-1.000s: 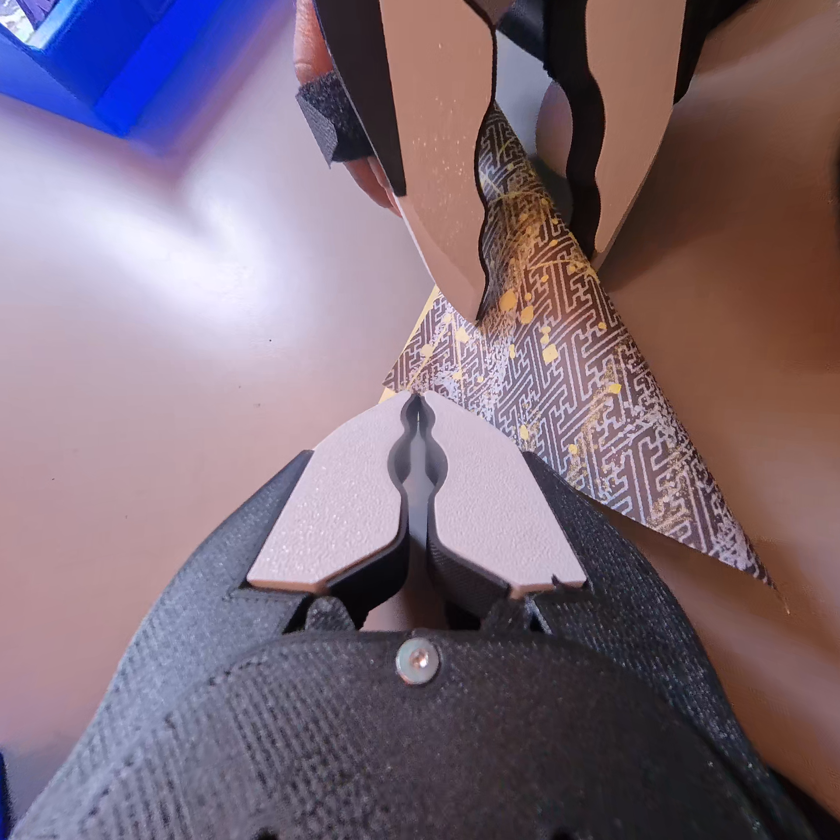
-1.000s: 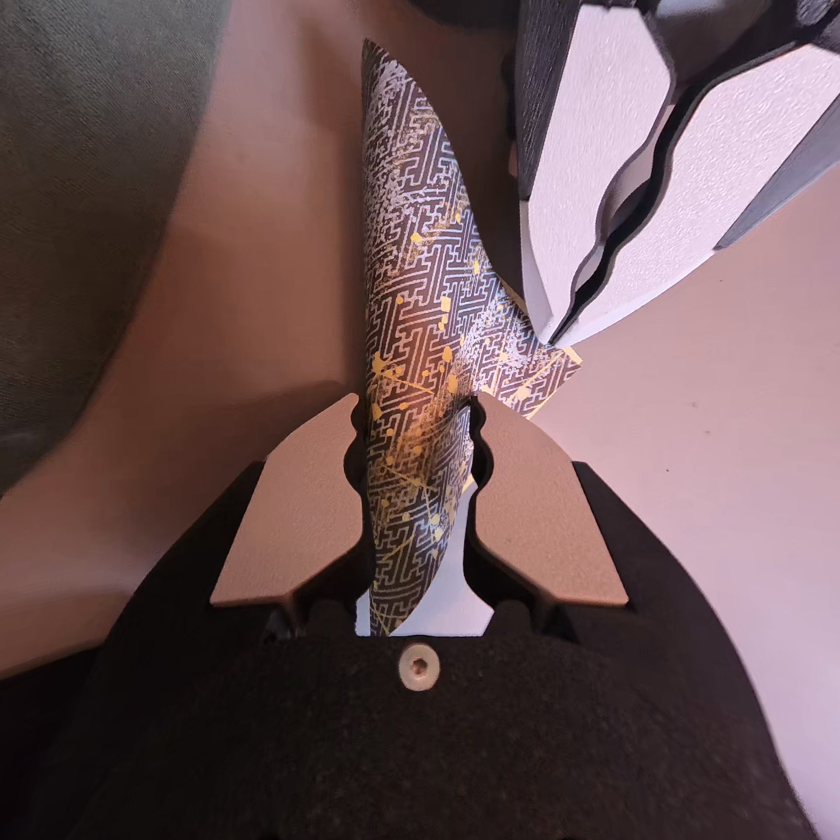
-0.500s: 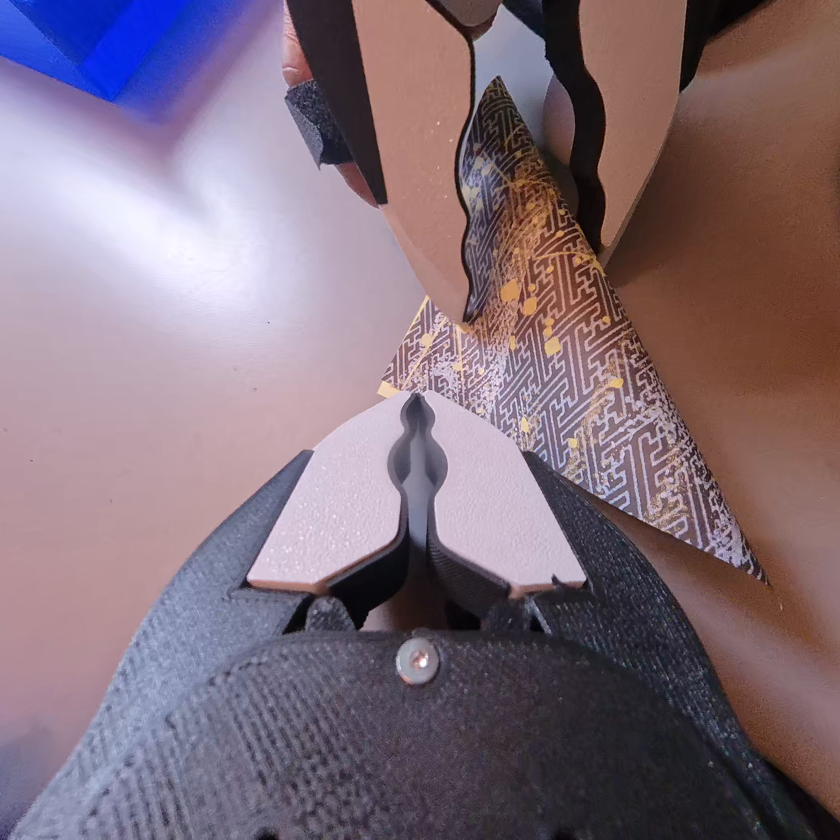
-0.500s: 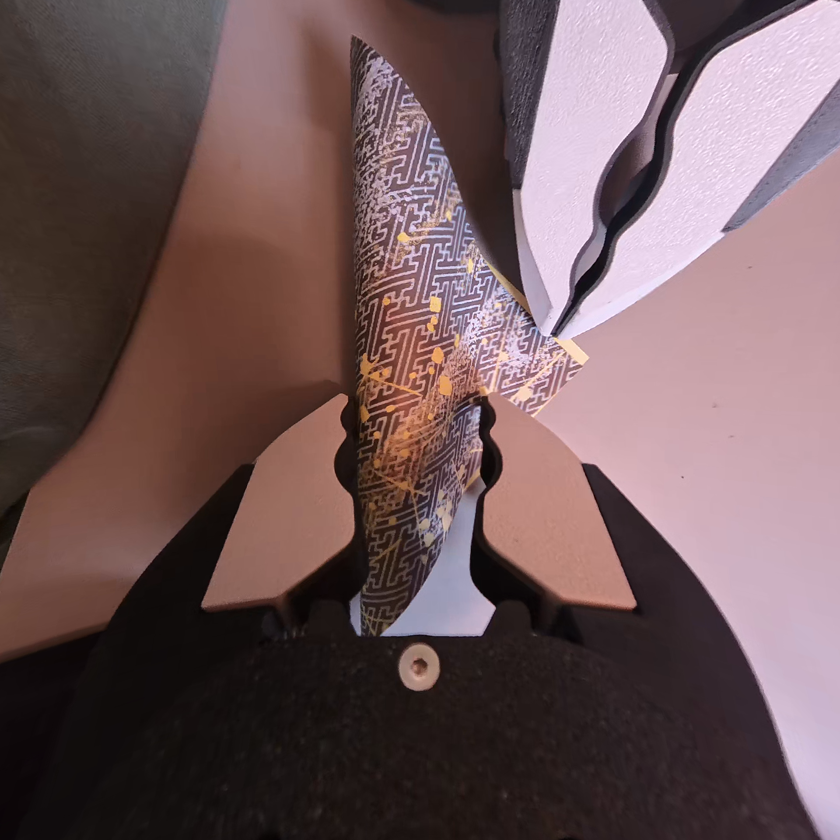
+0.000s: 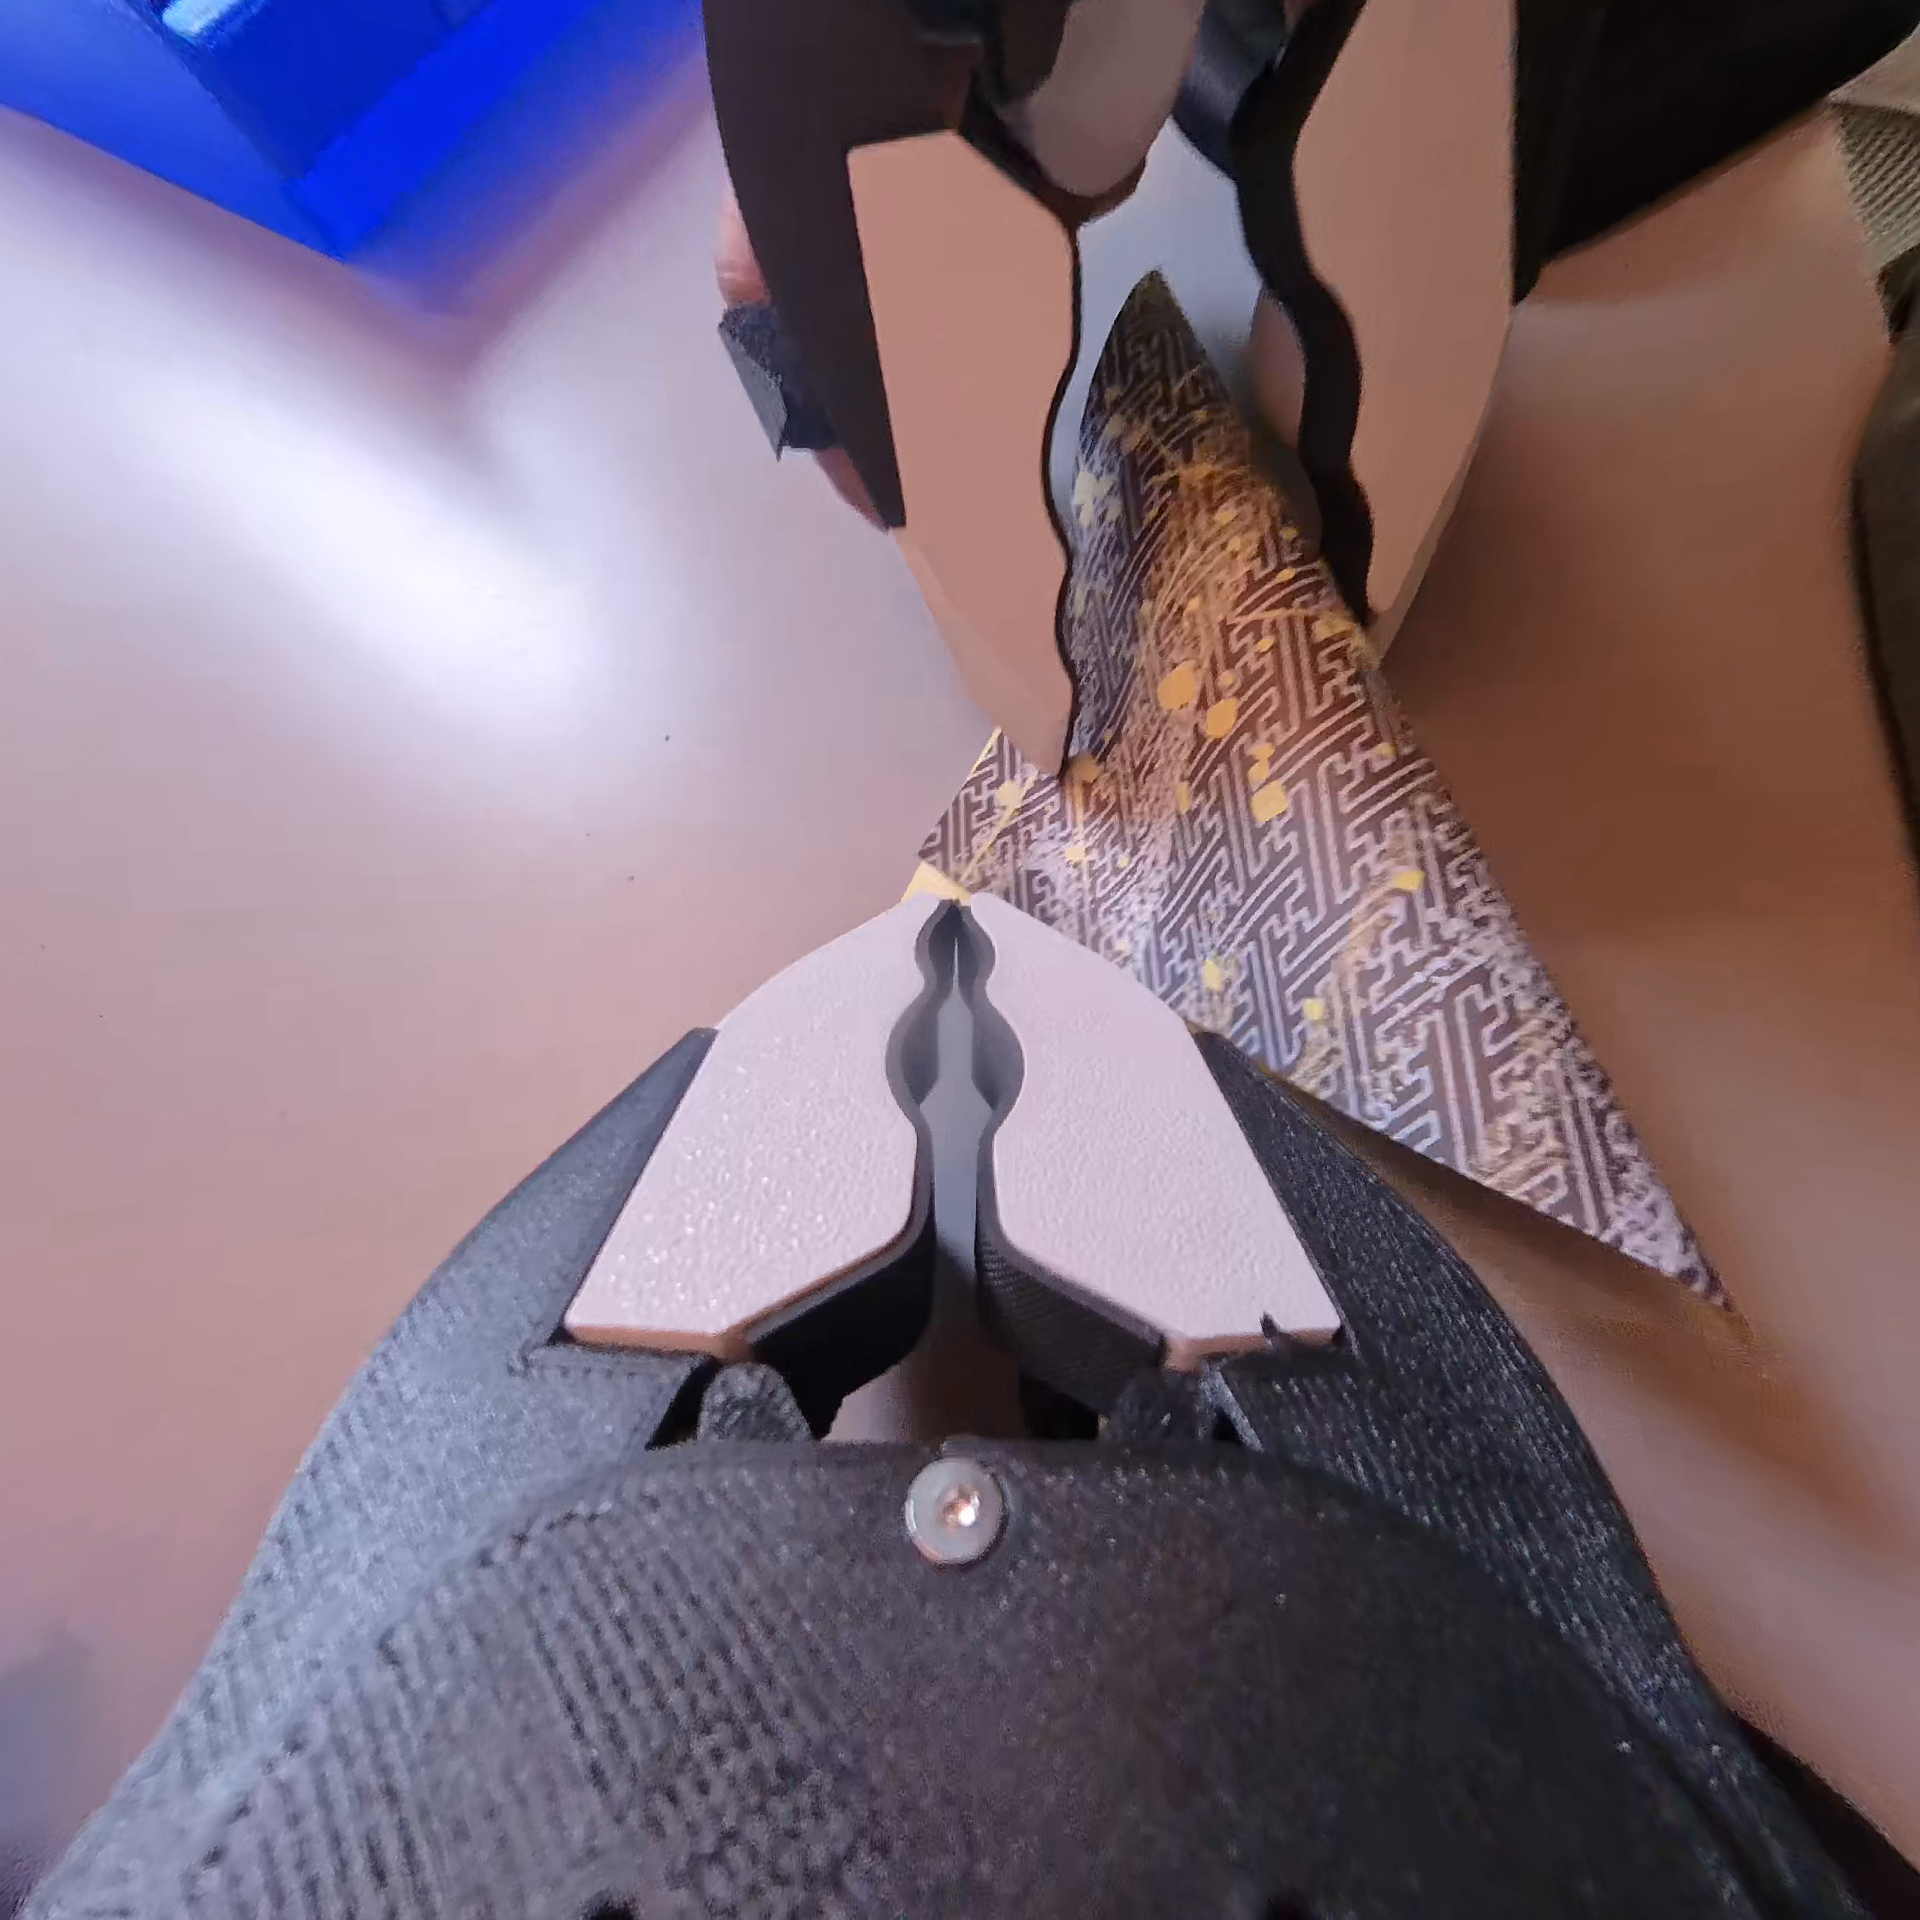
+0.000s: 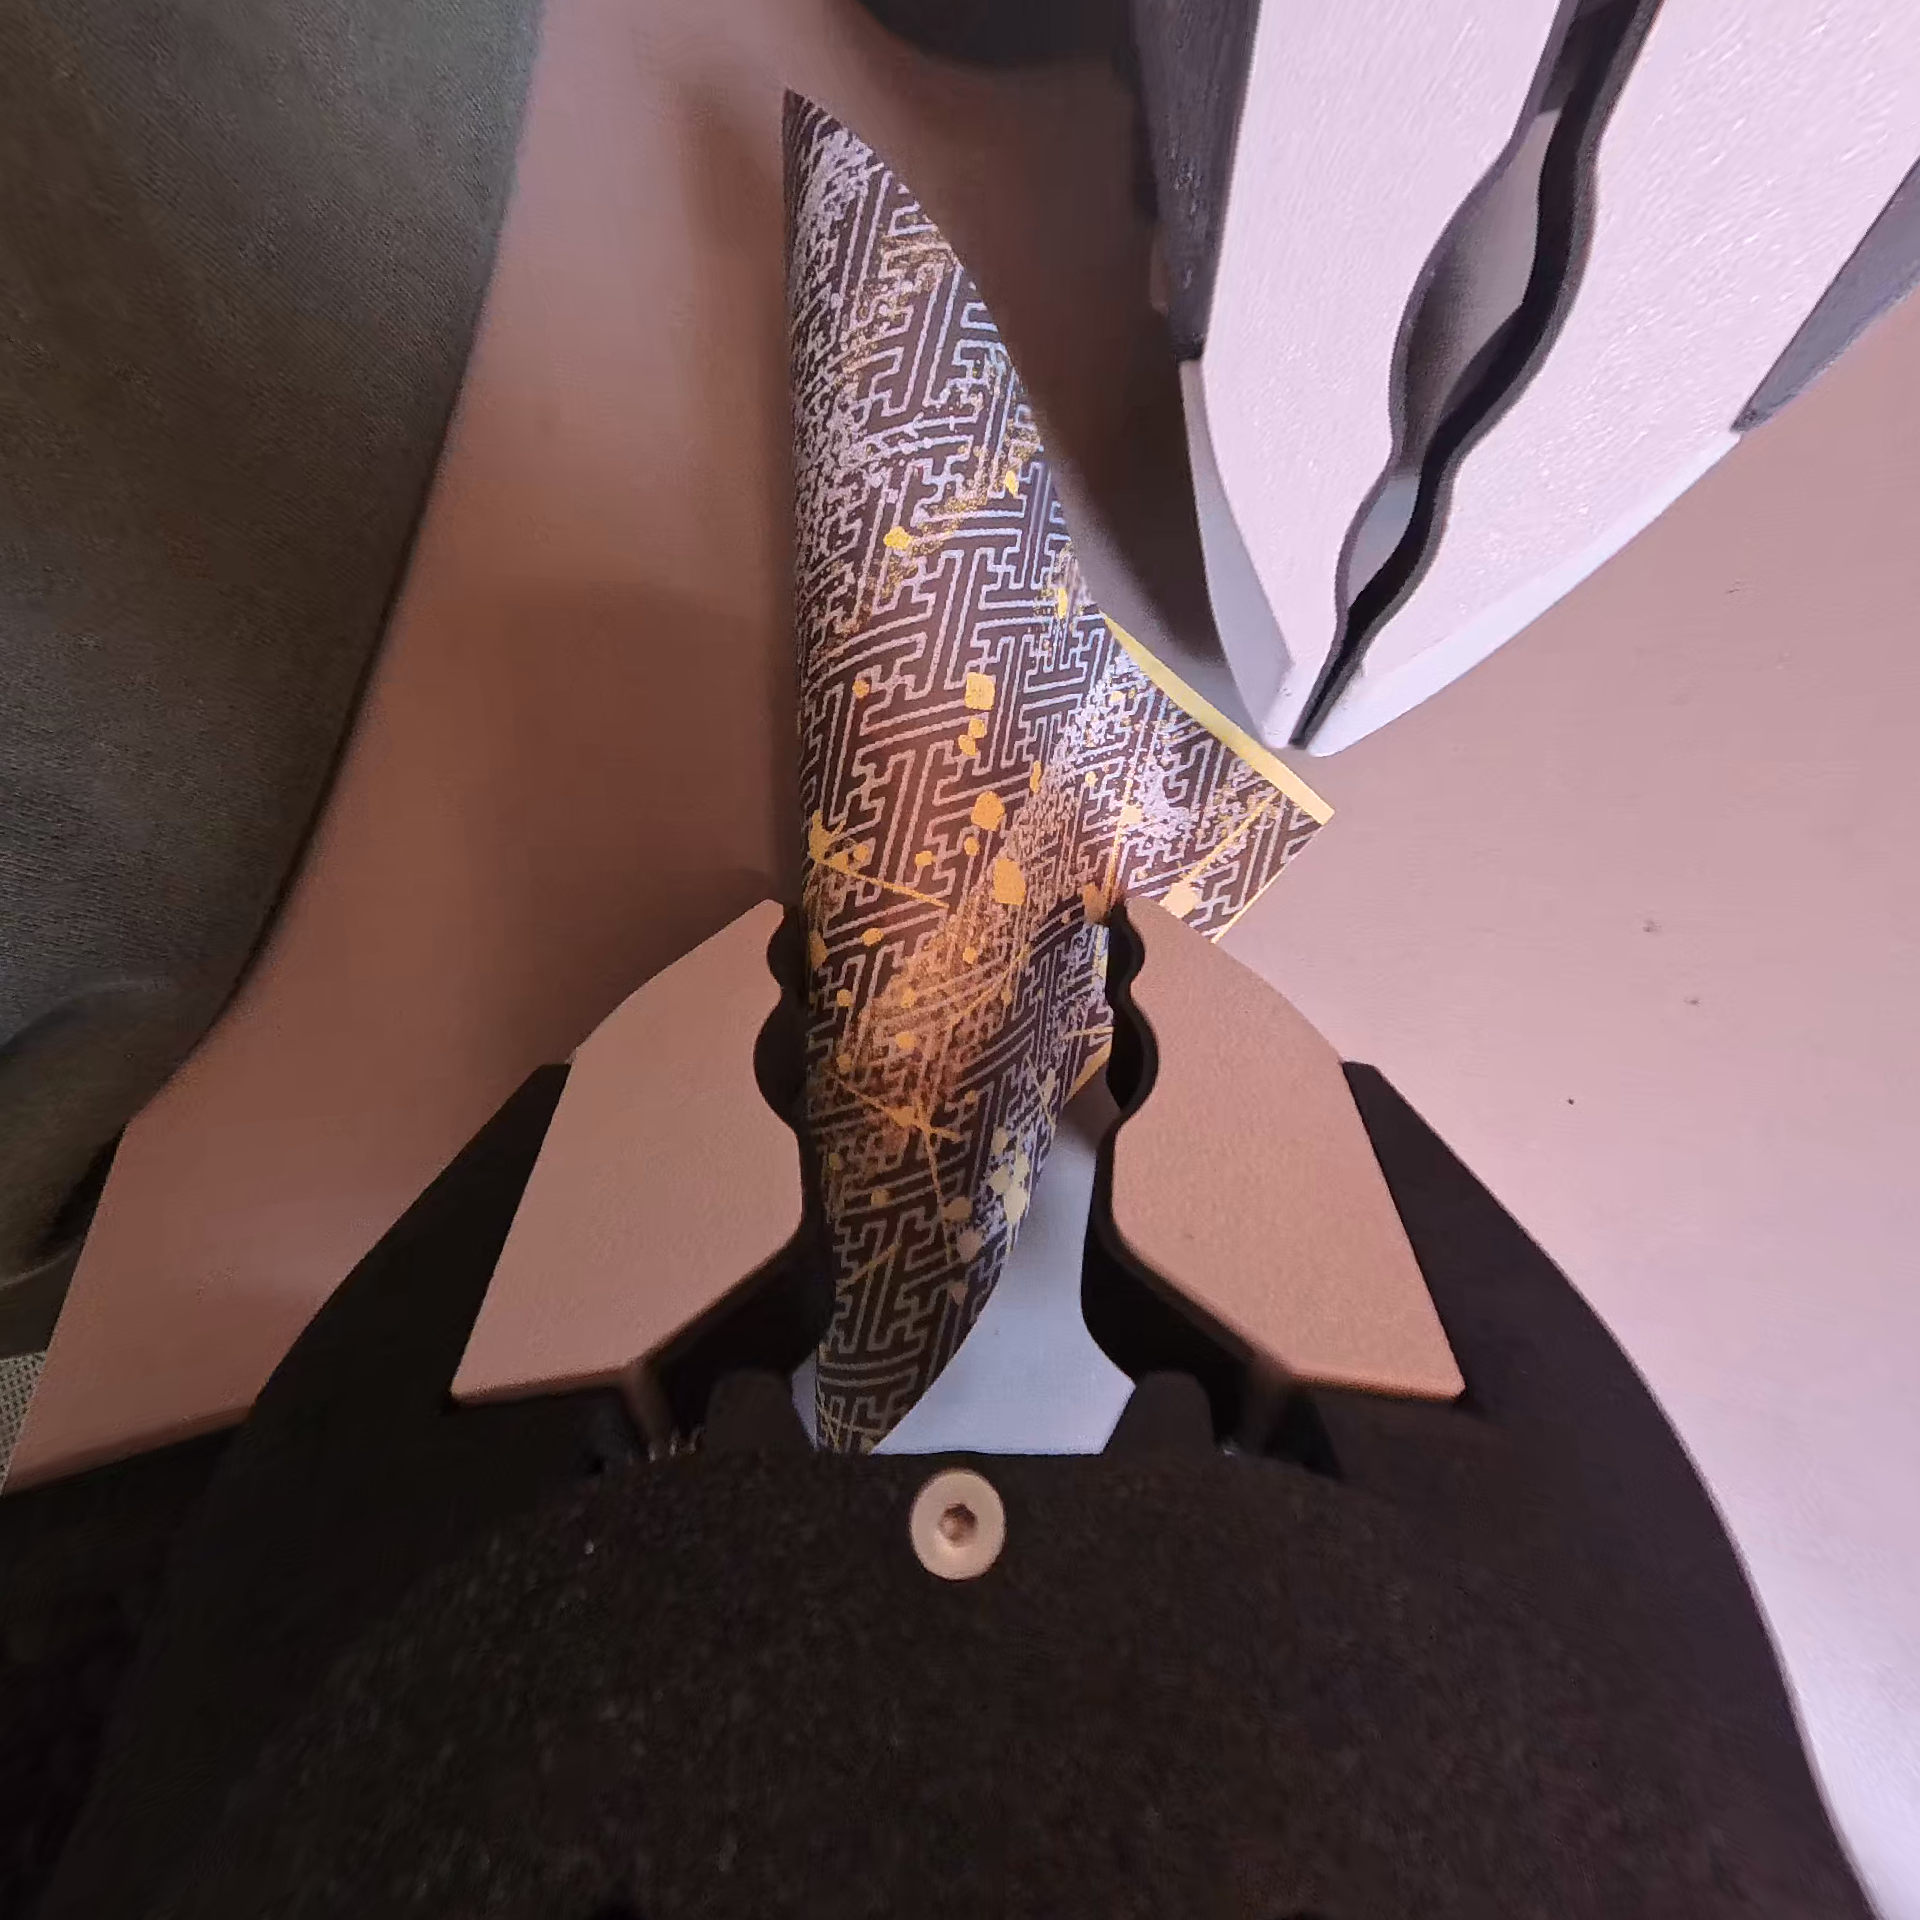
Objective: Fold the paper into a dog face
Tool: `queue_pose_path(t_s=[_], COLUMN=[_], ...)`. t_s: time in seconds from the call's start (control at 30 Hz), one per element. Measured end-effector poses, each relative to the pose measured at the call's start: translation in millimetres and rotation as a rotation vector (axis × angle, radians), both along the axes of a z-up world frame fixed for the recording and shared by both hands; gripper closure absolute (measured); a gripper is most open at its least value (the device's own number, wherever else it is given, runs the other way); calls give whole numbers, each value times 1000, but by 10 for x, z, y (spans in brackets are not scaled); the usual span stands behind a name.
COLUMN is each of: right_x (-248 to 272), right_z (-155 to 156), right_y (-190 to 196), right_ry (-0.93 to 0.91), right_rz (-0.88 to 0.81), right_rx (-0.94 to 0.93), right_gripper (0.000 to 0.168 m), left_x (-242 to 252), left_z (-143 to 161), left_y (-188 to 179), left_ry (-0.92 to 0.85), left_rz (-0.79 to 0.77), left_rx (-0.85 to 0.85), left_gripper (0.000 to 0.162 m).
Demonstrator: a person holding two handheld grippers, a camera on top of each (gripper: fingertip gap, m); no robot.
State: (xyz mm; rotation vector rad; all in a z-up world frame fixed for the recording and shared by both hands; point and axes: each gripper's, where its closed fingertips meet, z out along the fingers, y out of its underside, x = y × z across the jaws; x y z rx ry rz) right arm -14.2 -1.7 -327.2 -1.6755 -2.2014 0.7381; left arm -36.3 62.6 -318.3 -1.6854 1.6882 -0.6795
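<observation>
Paper [image 6: 935, 831] is the task thing: dark sheet, fine white maze pattern, gold splatter, yellow underside showing at one corner, folded into a triangle on my pinkish-brown worktop [image 5: 364, 935]. No brand, label or readable writing anywhere on it or on my tongs.

Left wrist view, left to right: blue box [image 5: 343, 114] at the far left corner of the worktop, blurred. Then my left gripper [image 5: 954, 914], closed with nothing between its tips, tips together at the near corner of the paper [image 5: 1299, 883]; contact with the sheet can't be confirmed. Flat triangle spreads right of it, long point toward the right edge. Past it, my right gripper [image 5: 1226, 686] comes in from the top, and one flap of the paper rises between its fingers [image 5: 977, 416].

Right wrist view, left to right: grey-green fabric [image 6: 208, 416] along the left edge, off the worktop. Middle: right gripper [image 6: 951, 920], half open, its fingers [image 6: 644, 1195] on either side of the curled-up flap; the flap leans on the left finger, and I can't tell whether the fingers actually pinch it. Flap stands upright, bowed, tip pointing away. Right of that, yellow-edged corner lying flat, then left gripper [image 6: 1314, 732], tips down just beside that corner.
</observation>
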Motion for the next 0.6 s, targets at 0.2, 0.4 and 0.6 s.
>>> queue_pose_path(t_s=[0.2, 0.4, 0.6], right_x=[9, 14, 21], right_z=[8, 21, 22], right_y=[7, -1, 9], right_ry=[-22, -43, -67], right_rz=[18, 26, 41], right_rx=[-23, -69, -75], right_gripper=[113, 109, 109], left_x=[-6, -14, -7], left_z=[-94, -93, -95], left_y=[13, -13, -31], left_ry=[56, 60, 53], left_rz=[-5, -15, -15], left_rx=[67, 91, 82], left_gripper=[162, 162, 162])
